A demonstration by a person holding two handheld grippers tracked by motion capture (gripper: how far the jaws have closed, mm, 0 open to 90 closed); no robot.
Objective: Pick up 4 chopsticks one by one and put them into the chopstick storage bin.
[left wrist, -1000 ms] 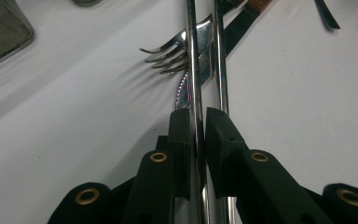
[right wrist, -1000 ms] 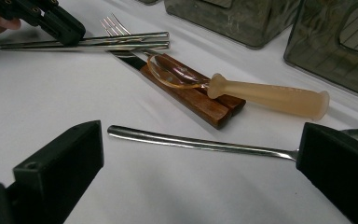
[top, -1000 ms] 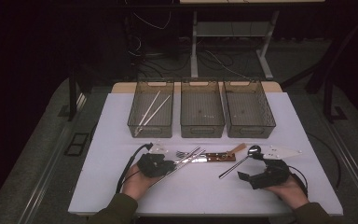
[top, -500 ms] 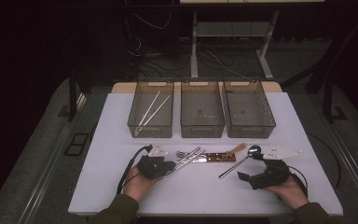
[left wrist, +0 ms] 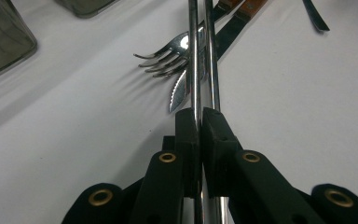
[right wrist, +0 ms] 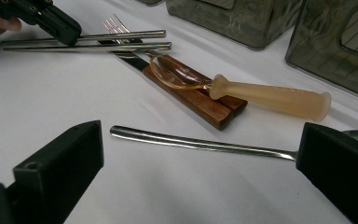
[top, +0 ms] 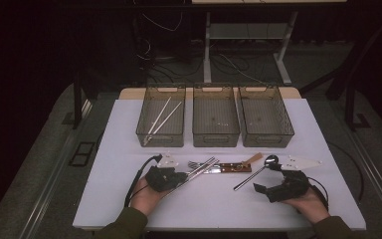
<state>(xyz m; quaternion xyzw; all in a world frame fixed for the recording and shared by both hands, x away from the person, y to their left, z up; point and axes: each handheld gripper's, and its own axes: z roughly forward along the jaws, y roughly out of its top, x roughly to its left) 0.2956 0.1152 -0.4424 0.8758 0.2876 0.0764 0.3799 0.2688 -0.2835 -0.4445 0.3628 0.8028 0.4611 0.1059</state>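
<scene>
The left gripper (left wrist: 199, 122) is clamped on 2 steel chopsticks (left wrist: 200, 70) lying over the fork (left wrist: 165, 58); the right gripper (right wrist: 200, 158) (jaws apart) straddles a spoon handle (right wrist: 200, 143) right of that fork.

- A white table top (top: 129, 129) takes the light, bright against everything around it.
- Behind it the room goes dark, near black along the back.
- A pale desk frame (top: 243, 37) stands at the far side, its legs splaying to the floor.
- Loose cables (top: 179, 64) trail over the grey floor (top: 40, 164) beneath that frame.
- A dark stand leg (top: 77, 99) rises at the table's left, another (top: 350, 104) at its right.
</scene>
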